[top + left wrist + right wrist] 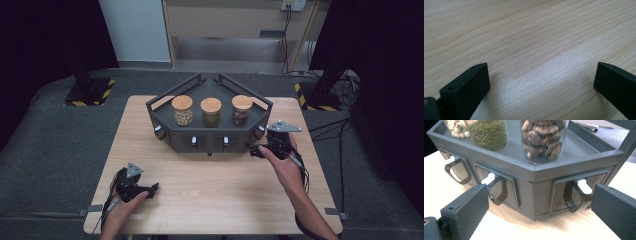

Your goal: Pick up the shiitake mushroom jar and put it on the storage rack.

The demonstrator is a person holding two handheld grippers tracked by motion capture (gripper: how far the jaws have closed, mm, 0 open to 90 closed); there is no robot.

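- Left gripper [150, 191], jaws wide and empty, rests low on the bare wooden table [210, 195], with open room around it.
- Dark angled stand [210, 131] holds three lidded jars at the table's far middle.
- Right gripper [256, 150], jaws wide and empty, faces the stand's right drawer handle [572, 196]; a skewed approach could nudge the mushroom jar [543, 138].

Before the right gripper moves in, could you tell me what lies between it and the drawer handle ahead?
Nothing: in the right gripper view, bare tabletop separates the open right gripper from the drawer handle.
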